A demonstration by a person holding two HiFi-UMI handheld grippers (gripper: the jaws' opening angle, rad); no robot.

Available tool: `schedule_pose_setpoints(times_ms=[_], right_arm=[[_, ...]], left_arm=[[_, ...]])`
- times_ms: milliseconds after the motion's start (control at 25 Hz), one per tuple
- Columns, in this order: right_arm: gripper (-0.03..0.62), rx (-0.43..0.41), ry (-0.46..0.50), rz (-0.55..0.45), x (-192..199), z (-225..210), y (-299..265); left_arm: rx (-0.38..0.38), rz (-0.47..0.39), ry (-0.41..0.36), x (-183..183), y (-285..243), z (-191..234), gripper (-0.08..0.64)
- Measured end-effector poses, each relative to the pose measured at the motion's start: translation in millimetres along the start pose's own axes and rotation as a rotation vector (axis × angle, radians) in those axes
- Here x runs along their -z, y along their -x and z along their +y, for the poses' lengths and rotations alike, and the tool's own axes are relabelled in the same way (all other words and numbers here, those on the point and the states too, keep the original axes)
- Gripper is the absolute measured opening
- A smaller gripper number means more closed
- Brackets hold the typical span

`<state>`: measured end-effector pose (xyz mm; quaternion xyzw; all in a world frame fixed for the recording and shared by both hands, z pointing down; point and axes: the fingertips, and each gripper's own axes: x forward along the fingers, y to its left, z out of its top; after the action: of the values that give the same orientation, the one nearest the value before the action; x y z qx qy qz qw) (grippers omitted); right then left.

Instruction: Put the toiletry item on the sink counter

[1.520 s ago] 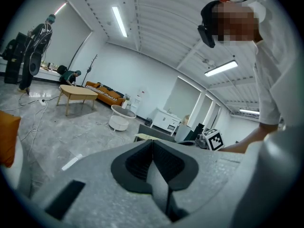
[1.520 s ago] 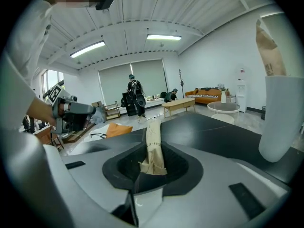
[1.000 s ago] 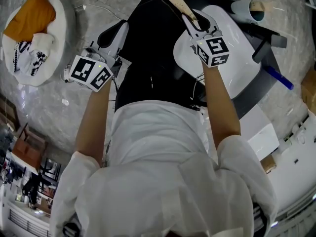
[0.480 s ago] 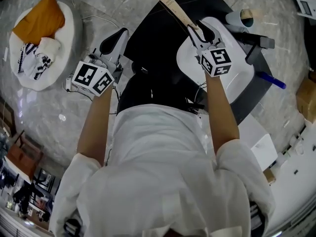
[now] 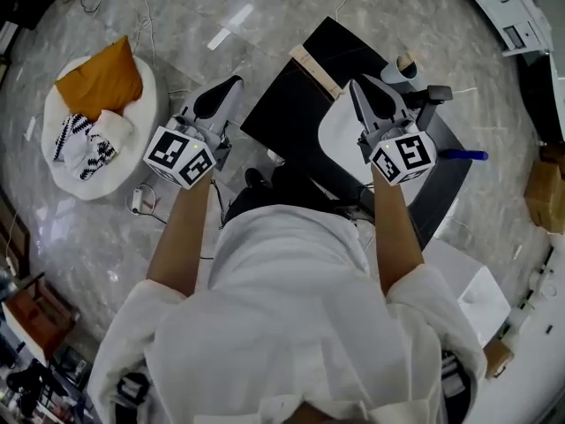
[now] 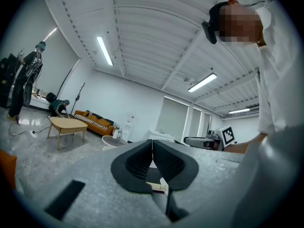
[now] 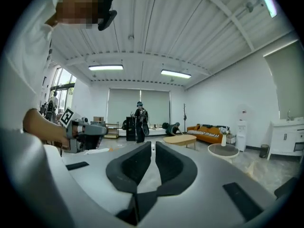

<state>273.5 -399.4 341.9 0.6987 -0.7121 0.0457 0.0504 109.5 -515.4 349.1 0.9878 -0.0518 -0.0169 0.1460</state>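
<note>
From the head view I look down on a black counter [image 5: 287, 117] with a white sink basin [image 5: 340, 140]. A pale beige strip [image 5: 315, 71] lies along the counter's far edge. A tube-like roll [image 5: 404, 67] and a blue stick-like item [image 5: 461, 155] lie right of the basin. My right gripper [image 5: 360, 87] hangs above the basin; its jaws have just been closing and stand a narrow slit apart, with nothing between them [image 7: 153, 146]. My left gripper [image 5: 231, 85] hovers left of the counter, shut and empty [image 6: 152, 144]. Both point about level.
A round white cushion [image 5: 62, 170] with an orange pillow [image 5: 101, 82] and patterned cloth lies on the marble floor at left, with cables near it. A white box [image 5: 472, 285] and a cardboard box [image 5: 543, 188] sit at right. People stand far off in the room [image 7: 138, 120].
Both grippers have risen away from the counter. The right gripper, earlier low over the basin with its tips at the beige strip, now hangs clear of it.
</note>
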Motion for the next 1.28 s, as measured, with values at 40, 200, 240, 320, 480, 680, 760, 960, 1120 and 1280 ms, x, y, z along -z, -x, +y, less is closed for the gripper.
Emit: schedule_pose_setpoints(times_ms=[40,200,240,320,480,680,760,960,1120,1280], right_arm=[[0.035,0.008,0.006,-0.025,-16,5,6],[0.023,0.033,0.045,-0.117,-70,18,33],[0.021,0.036,0.056,-0.134,-80,20,41],[0.018,0.045,0.077,-0.158,-95,23,60],[0.017,0.059,0.091,-0.177,-107,26,101],[0.016,0.053,0.087,-0.191,-106,26,163],[0.015,0.055,0.080,-0.190,-101,26,193],[0.015,0.040,0.056,-0.188,-81,35,265],[0.015,0.034,0.013,-0.164,-45,41,321],[0.015,0.049,-0.053,-0.148,-16,54,365]], left_arm=[[0.008,-0.007,-0.016,-9,4,-6,0.017],[0.016,-0.041,-0.057,-41,20,-25,0.017],[0.016,-0.050,-0.066,-48,23,-31,0.017],[0.018,-0.067,-0.079,-58,29,-43,0.017],[0.011,-0.080,-0.101,-70,42,-72,0.017],[-0.004,-0.106,-0.111,-70,57,-120,0.017],[-0.014,-0.108,-0.100,-63,61,-144,0.017],[-0.006,-0.095,-0.094,-34,72,-216,0.017],[-0.004,-0.061,-0.055,7,79,-270,0.017],[0.019,0.002,-0.034,38,89,-310,0.017]])
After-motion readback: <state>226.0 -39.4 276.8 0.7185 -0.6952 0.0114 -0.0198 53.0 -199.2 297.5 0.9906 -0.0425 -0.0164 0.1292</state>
